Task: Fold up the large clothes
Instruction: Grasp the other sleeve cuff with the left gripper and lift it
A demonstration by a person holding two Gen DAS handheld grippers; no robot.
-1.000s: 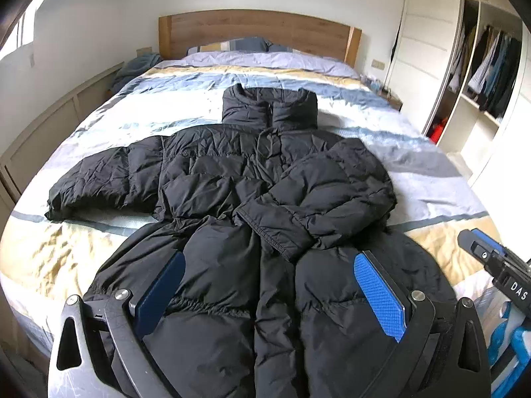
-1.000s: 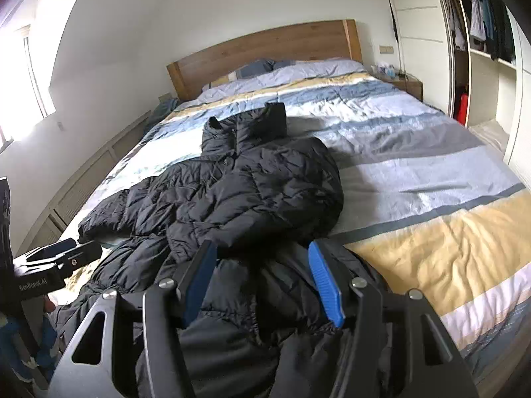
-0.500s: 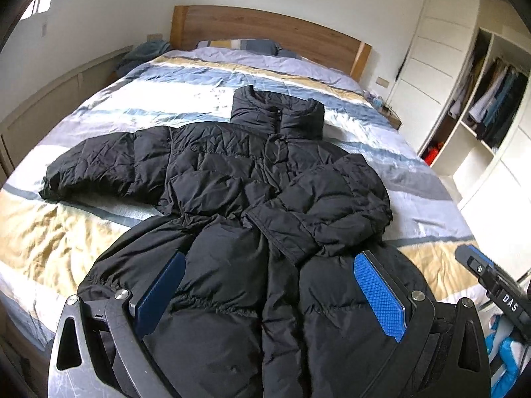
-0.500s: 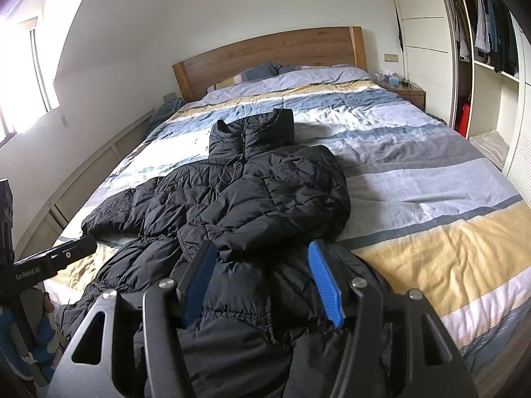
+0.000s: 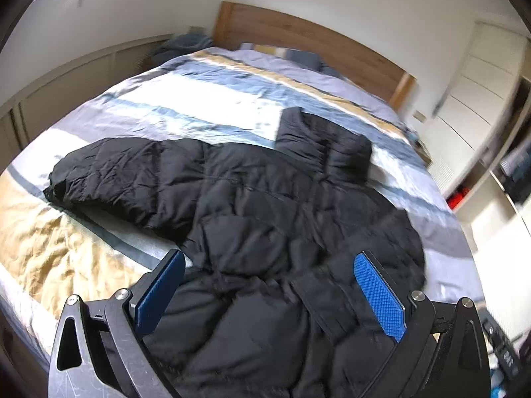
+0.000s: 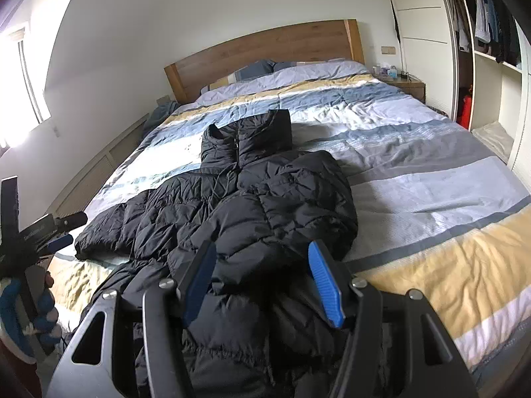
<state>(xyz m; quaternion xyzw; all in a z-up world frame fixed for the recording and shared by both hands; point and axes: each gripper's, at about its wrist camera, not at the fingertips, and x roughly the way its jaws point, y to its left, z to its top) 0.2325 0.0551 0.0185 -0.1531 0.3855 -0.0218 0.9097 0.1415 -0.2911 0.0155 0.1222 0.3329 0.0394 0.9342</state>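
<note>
A black puffer jacket (image 5: 252,219) lies front up on the striped bed (image 5: 186,106), collar toward the headboard. Its right sleeve (image 6: 298,205) is folded across the chest. Its left sleeve (image 5: 126,172) lies stretched out toward the bed's left side. My left gripper (image 5: 268,285) is open and empty above the jacket's lower left part. My right gripper (image 6: 262,275) is open and empty above the jacket's lower right part. The left gripper also shows at the left edge of the right wrist view (image 6: 49,232).
The wooden headboard (image 6: 265,49) and pillows are at the far end. An open wardrobe (image 6: 488,33) with hanging clothes stands on the right, beside a nightstand (image 6: 405,83). A low wall panel (image 5: 66,79) runs along the bed's left side. The bed's right half (image 6: 431,182) is bare cover.
My left gripper has swung left, so the stretched-out sleeve now sits nearer the middle of its view. My right gripper has moved forward slightly. The jacket has not moved.
</note>
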